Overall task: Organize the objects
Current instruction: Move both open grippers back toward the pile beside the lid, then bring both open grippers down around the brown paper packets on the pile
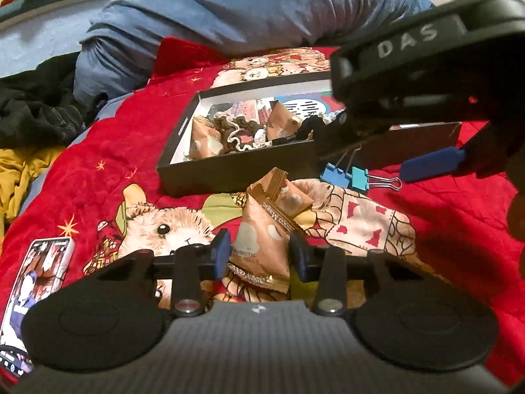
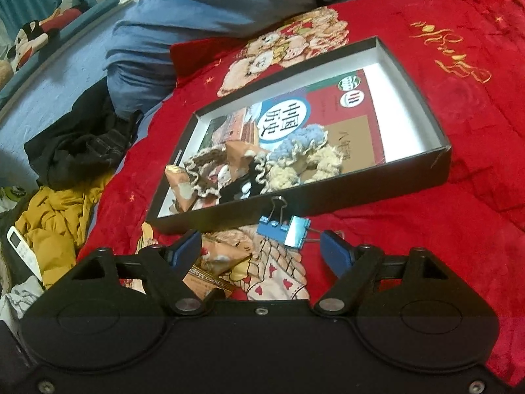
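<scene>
Red plush bedspread [image 2: 459,131] under me — left gripper [image 1: 259,256] jaws pinch the tan snack packet [image 1: 262,246], right gripper [image 2: 262,249] wide near blue binder clips [image 2: 285,228]; next, carry it into the black box [image 2: 410,170].

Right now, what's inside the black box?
The black box holds a red book, crocheted scrunchies and snack packets piled at its near end. Whatever lies beneath that pile is covered.

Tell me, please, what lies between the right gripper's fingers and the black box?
Two blue binder clips lie on the red blanket between the open right gripper and the black box, shown in the right wrist view.
</scene>
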